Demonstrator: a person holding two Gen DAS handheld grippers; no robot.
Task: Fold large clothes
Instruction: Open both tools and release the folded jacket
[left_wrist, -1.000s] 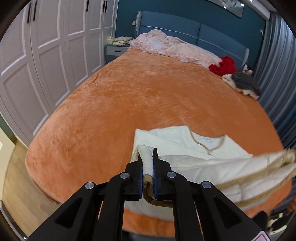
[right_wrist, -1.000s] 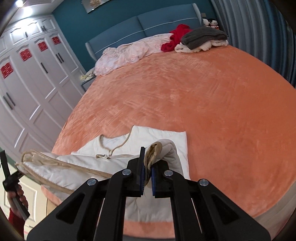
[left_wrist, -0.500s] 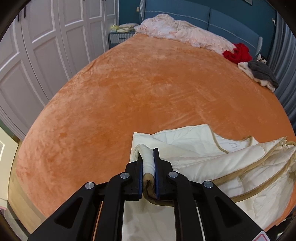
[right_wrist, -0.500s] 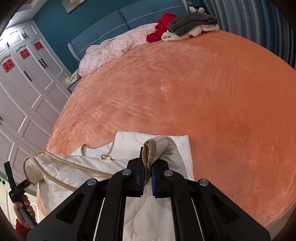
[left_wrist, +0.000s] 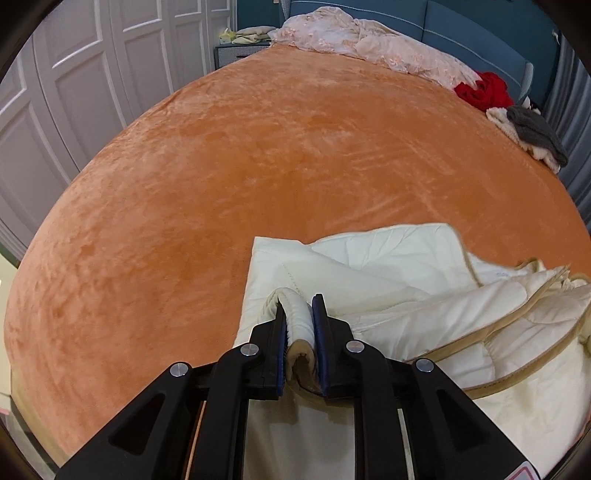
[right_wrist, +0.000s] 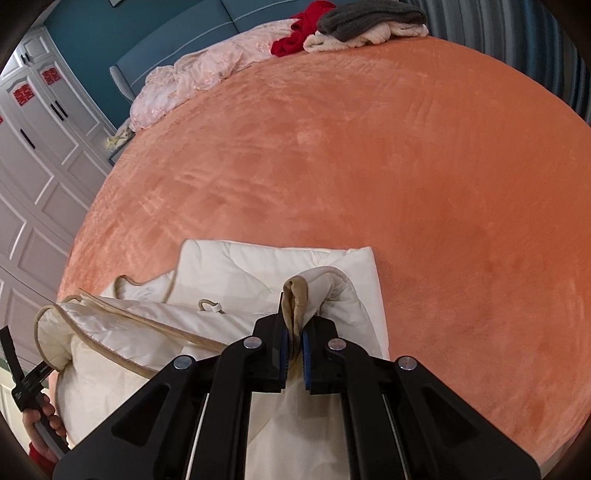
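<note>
garment (left_wrist: 388, 266): cream, quilted, half-folded, lower centre on orange bed (left_wrist: 258, 147); left gripper (left_wrist: 300, 325) and right gripper (right_wrist: 294, 325) each clenched on a bunched edge; risk: thick folds slipping out, lifted layer sagging unevenly.

Orange bed (left_wrist: 258, 155), cream garment (left_wrist: 388, 258) near edge, pink bedding (left_wrist: 369, 44), red, grey clothes far end

One cream garment (left_wrist: 388, 258), one orange bed (left_wrist: 258, 166) — three clothing heaps (left_wrist: 369, 44) by the headboard.
</note>
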